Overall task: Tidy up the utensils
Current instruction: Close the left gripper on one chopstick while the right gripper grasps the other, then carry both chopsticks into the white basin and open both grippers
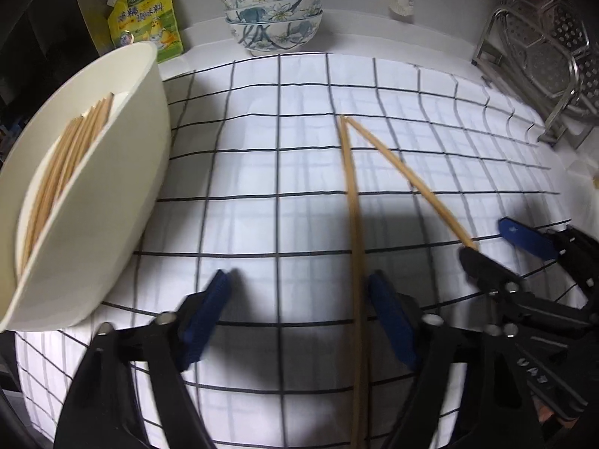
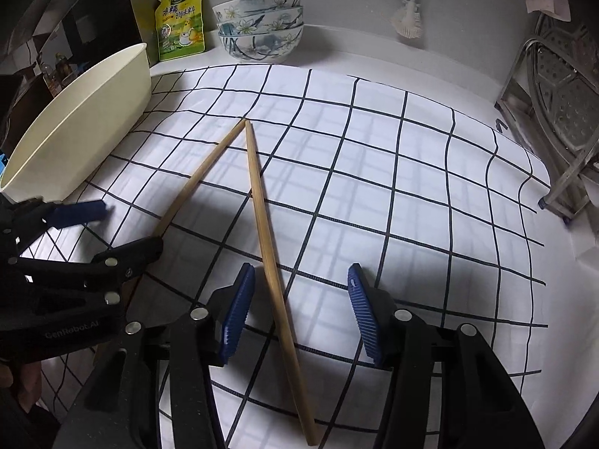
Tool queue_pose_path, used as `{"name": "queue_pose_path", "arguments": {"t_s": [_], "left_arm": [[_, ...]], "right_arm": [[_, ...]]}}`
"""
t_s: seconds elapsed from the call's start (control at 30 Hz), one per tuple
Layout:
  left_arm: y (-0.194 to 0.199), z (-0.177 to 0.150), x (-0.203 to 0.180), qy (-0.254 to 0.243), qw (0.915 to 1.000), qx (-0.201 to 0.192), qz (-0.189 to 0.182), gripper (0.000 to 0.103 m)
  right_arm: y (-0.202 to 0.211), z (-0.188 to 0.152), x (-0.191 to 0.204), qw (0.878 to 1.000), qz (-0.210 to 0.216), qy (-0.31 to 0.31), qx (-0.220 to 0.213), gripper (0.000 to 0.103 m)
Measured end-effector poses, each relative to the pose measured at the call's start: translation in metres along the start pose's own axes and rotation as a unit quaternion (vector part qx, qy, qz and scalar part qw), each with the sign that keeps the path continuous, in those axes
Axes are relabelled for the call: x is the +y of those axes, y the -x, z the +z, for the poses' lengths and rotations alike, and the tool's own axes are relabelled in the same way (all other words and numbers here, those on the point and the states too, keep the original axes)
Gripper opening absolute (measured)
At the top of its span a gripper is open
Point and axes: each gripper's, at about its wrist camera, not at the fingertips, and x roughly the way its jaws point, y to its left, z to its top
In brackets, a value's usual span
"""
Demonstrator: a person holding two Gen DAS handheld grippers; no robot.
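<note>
Two wooden chopsticks lie in a V on the checked cloth, tips touching at the far end. One chopstick [image 1: 353, 232] [image 2: 196, 177] runs between the fingers of my left gripper [image 1: 299, 318], which is open. The other chopstick [image 2: 271, 262] [image 1: 408, 177] runs between the fingers of my right gripper [image 2: 299, 307], also open. Each gripper shows in the other's view, the right one [image 1: 498, 239] and the left one [image 2: 112, 224]. A cream bowl [image 1: 112, 172] [image 2: 86, 119] at the left holds several chopsticks [image 1: 63, 172].
A stack of floral bowls [image 1: 273, 15] [image 2: 260, 26] and a yellow-green seasoning pouch [image 1: 144, 15] [image 2: 181, 18] stand at the back. A metal dish rack [image 1: 543, 56] [image 2: 558, 112] stands at the right. A white brush [image 2: 408, 18] hangs on the back wall.
</note>
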Motion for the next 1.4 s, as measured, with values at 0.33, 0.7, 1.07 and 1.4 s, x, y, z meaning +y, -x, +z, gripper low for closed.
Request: {"name": "queue_pose_path", "arguments": {"t_s": [0.33, 0.7, 1.07, 1.4], "left_arm": [[0.004, 0.007, -0.006, -0.011, 0.9992, 0.014, -0.036, 0.007], [0.045, 0.019, 0.006, -0.015, 0.9976, -0.017, -0.065, 0.007], [0.117, 0.045, 0.063, 0.012, 0.9913, -0.104, -0.079, 0.007], [0.138, 0.056, 0.157, 0.056, 0.9899, -0.128, -0.024, 0.007]], "right_arm": [[0.002, 0.002, -0.002, 1.0, 0.01, -0.019, 0.007, 0.006], [0.043, 0.01, 0.002, 0.996, 0.027, -0.079, -0.02, 0.006], [0.093, 0.066, 0.045, 0.993, 0.05, -0.071, -0.084, 0.006], [0.08, 0.131, 0.138, 0.989, 0.109, -0.013, -0.097, 0.006]]}}
